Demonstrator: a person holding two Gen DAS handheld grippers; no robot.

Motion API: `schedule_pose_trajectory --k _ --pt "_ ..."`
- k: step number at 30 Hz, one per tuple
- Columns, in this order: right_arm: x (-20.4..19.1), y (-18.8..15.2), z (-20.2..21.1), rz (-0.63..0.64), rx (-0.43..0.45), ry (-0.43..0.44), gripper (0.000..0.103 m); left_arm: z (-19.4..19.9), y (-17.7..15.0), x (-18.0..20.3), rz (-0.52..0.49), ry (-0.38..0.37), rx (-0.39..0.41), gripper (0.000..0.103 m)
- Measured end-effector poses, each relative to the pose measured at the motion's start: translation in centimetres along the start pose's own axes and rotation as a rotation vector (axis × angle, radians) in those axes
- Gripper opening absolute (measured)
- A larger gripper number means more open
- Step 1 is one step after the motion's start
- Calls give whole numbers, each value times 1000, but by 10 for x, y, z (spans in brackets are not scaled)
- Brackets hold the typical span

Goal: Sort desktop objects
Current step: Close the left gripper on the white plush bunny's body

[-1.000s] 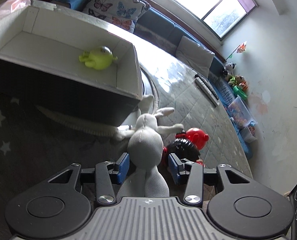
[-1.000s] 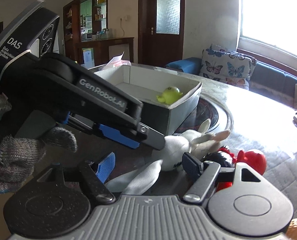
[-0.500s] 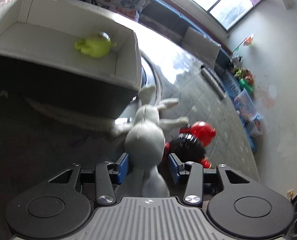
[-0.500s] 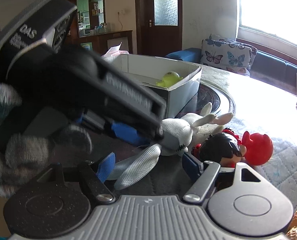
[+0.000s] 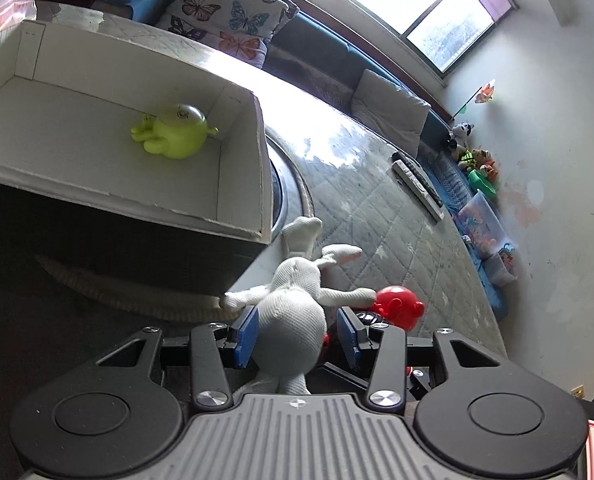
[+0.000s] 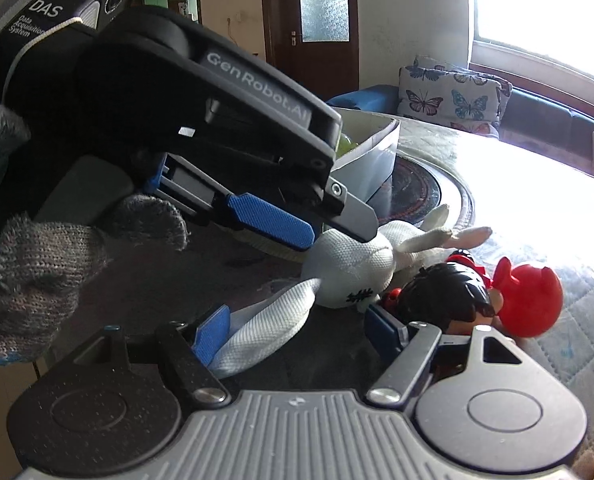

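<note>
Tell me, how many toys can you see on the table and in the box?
4: a green toy in the box; a white rabbit between the left gripper fingers; a black-haired doll and red toy beside it. Others may be hidden.

toys — 4 [image 5: 295, 312] | box — 1 [image 5: 241, 152] | remotes — 2 [image 5: 417, 184]

Round table [image 5: 381, 216], quilted cover. White box [image 5: 241, 160] on it as landmark. Just right of box corner: white plush rabbit [image 5: 297, 304]. Beyond rabbit: red toy [image 5: 397, 304], dark-haired doll [image 6: 445, 296]. Far right: remote [image 5: 417, 184].
</note>
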State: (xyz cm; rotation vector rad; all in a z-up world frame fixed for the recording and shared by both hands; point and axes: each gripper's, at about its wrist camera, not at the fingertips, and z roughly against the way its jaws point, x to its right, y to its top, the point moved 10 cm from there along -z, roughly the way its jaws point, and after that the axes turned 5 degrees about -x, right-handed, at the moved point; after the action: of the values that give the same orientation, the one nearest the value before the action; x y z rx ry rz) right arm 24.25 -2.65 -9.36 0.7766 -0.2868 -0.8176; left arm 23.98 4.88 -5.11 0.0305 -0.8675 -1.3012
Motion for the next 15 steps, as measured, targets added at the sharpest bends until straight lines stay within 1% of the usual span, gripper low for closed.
schedule_pose_trajectory --k 3,5,8,11,12,15 --pt "-2 4 -2 15 2 -10 76 -3 4 -4 0 17 5 46" --pt "-6 -1 -2 25 -1 -11 76 -6 8 -6 8 15 7 46" --pt "-13 -1 -5 38 -11 -10 77 -16 9 -11 23 20 -18 46" --pt "-15 0 -8 46 -19 -22 78 -20 7 -11 39 -21 -32 46" --pt "-15 0 -9 43 -25 -24 80 -20 6 -11 41 -26 -38 46" --pt "-16 0 -12 42 -32 -31 81 -19 5 -8 26 -21 -30 46"
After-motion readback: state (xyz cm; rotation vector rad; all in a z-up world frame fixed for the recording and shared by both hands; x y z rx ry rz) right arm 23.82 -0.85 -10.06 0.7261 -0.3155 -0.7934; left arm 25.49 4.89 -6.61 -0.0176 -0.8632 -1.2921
